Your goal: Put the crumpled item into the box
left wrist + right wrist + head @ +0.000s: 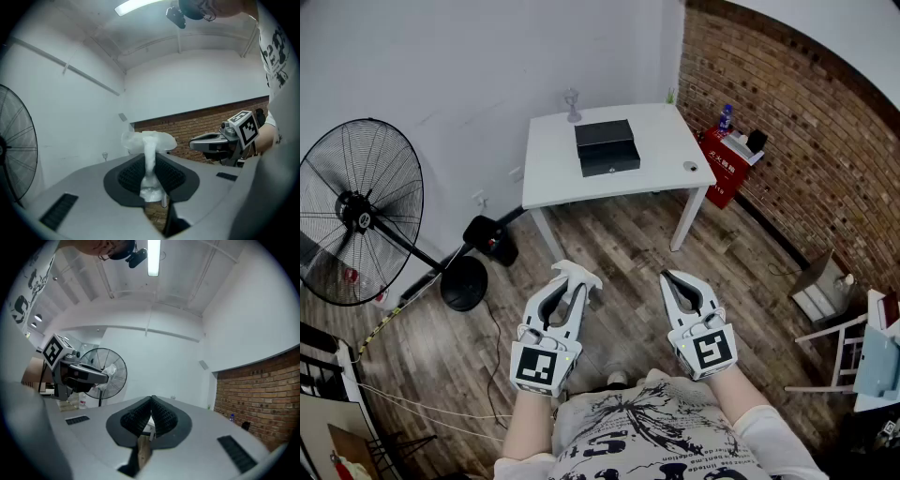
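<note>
Crumpled item (149, 143) is clamped in the left claw (578, 275) — right claw (673, 277) together — black box (606, 147) apart on table (553, 161).

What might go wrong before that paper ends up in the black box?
The left gripper pinches only a thin strip of the crumpled paper, so it may slip out on the way. The box sits on the table across the room, and a cable on the floor is a trip hazard.

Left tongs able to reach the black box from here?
Probably not yet: the left tongs, shut on the crumpled item, are well short of the box on the white table. Only floor lies between; stepping forward should do.
</note>
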Demonstrator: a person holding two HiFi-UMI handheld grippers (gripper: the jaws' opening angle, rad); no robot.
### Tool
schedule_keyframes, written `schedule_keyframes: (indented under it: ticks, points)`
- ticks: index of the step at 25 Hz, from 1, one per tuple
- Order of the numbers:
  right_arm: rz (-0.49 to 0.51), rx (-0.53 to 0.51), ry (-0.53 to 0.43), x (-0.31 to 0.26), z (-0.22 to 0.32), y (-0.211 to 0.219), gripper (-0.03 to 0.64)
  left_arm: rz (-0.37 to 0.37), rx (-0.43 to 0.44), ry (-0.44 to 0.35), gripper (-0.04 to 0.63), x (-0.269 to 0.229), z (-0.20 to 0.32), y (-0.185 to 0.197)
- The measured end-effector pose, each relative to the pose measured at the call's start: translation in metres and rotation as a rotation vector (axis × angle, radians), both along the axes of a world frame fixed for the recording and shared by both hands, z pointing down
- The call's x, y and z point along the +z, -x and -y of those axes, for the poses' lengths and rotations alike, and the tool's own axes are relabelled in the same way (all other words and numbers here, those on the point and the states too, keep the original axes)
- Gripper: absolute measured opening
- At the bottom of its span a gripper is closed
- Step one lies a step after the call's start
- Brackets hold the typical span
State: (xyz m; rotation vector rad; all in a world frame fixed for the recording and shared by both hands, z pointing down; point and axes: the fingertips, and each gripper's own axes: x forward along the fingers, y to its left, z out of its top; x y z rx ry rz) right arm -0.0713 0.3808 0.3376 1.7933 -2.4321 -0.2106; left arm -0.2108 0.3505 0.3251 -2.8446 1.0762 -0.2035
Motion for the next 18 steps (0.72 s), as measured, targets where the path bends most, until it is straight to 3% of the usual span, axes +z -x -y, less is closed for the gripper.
schedule_keyframes:
  ticks: [7,11,15,18]
  points:
    - [0.002,0.022,-0.016,0.002,0.010,0.005,0.014,-0.065,-0.003,-0.013,0.077,0.000,0.015,0.009]
    - [0.013,0.044,0.003,0.003,0.022,0.008,0.014,-0.011,0.000,0.013,0.077,0.004,0.026,0.014]
    - [0.054,0.074,0.009,0.011,0.034,0.010,0.014,-0.096,0.013,-0.010,0.077,0.006,0.040,0.018]
    - [0.058,0.092,0.040,0.022,0.046,0.011,0.015,-0.086,0.018,0.018,0.077,0.016,0.054,0.022]
